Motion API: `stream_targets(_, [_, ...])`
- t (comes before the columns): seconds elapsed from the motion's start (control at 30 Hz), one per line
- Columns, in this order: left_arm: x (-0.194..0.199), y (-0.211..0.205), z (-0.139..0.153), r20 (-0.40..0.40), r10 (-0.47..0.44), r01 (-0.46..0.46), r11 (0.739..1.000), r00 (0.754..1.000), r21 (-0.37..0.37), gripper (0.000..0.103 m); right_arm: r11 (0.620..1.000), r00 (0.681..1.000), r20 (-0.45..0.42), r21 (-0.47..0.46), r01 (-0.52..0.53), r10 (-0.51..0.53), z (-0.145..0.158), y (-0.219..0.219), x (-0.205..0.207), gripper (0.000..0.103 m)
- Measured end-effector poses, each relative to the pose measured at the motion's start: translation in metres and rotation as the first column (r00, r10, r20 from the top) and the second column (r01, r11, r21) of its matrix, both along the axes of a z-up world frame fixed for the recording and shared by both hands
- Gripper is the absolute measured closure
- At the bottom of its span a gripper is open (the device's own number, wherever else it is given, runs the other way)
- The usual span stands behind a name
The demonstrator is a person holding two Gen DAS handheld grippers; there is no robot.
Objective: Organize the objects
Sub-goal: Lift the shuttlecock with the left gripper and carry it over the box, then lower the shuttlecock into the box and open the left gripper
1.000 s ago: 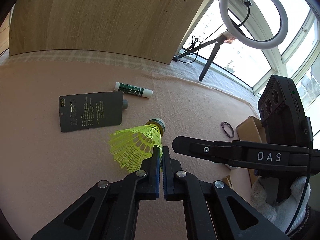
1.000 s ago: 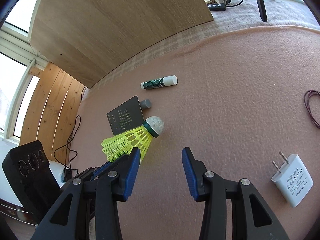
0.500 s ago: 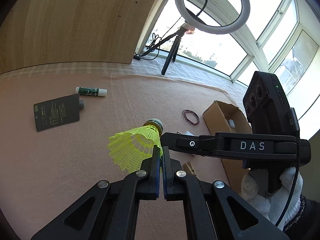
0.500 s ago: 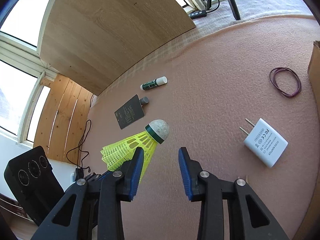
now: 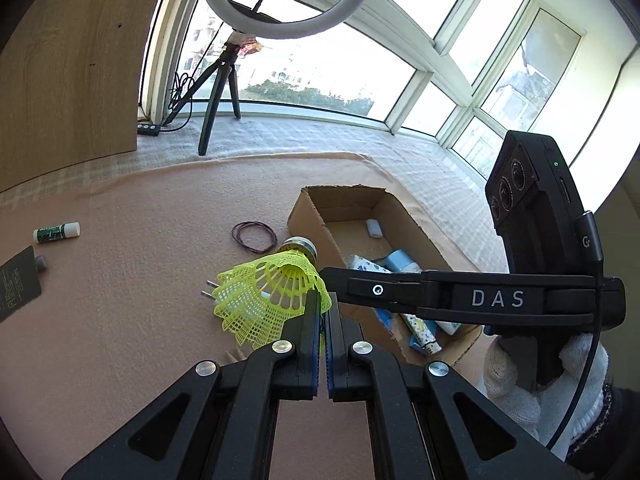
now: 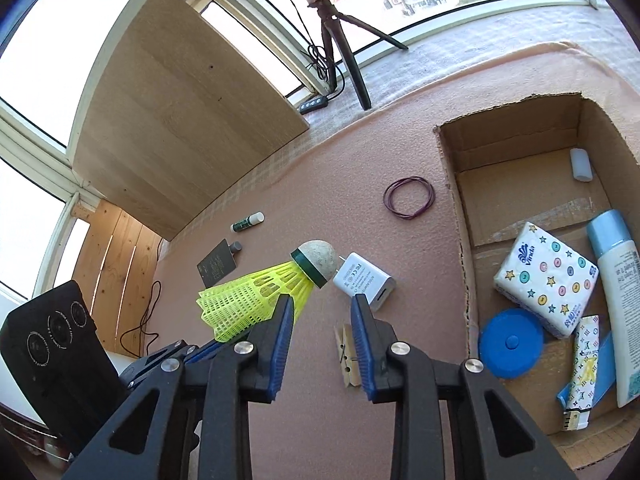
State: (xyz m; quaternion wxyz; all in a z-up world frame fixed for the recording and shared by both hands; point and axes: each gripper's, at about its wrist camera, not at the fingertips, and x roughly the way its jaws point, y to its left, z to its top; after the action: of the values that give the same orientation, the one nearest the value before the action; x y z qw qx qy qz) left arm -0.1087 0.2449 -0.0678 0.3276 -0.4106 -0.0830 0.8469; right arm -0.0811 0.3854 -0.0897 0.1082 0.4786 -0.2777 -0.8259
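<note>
Left hand-held gripper (image 5: 322, 308): jaws clenched on the rim of the yellow shuttlecock (image 5: 272, 300), which is held clear of the pink counter (image 5: 120, 280), cork end pointing away toward the cardboard box (image 5: 308, 216). Right hand-held gripper (image 6: 322, 312): released — blue pads (image 6: 284, 332) parted with nothing between them; its left finger sits just beside the shuttlecock (image 6: 260, 296) skirt.

Beneath the right gripper, a wooden clothespin (image 6: 346, 356) lies on the counter. Beyond it, a white charger plug (image 6: 364, 280) rests flat, partly behind the cork tip in the right wrist view.

To the right, the open box holds a blue round disc (image 6: 510, 342), a patterned tissue pack (image 6: 546, 278), a narrow patterned tube (image 6: 582, 368), a white bottle with a blue cap (image 6: 618, 288), and — at the far end — a small white item (image 6: 581, 164).

Farther out on the counter: a purple rubber band (image 6: 409, 197) near the box, a dark card (image 6: 218, 268) with a grey cap at its corner, and a green-and-white stick (image 6: 247, 222).

At the back, a wooden panel (image 6: 180, 112) and a ring light tripod (image 5: 218, 80) stand by the windows.
</note>
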Motion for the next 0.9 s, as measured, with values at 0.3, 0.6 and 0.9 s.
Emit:
stream_targets(0.3, [0.012, 0.069, -0.002, 0.005, -0.135, 0.135, 0.991, 0.991, 0.005, 0.102, 0.992, 0.993, -0.002, 0.031, 0.122, -0.122, 0.006, 0.063, 0.039, 0.076])
stream_targets(0.6, [0.030, 0.118, -0.008, 0.015, -0.227, 0.227, 0.974, 0.974, -0.008, 0.102, 0.977, 0.978, 0.010, 0.051, 0.208, -0.209, 0.002, 0.102, 0.072, 0.076])
stream_targets(0.9, [0.034, 0.137, -0.014, 0.067, -0.235, 0.238, 0.970, 0.970, -0.046, 0.047, 0.952, 0.958, 0.004, 0.110, 0.284, -0.287, 0.003, 0.125, 0.094, 0.072])
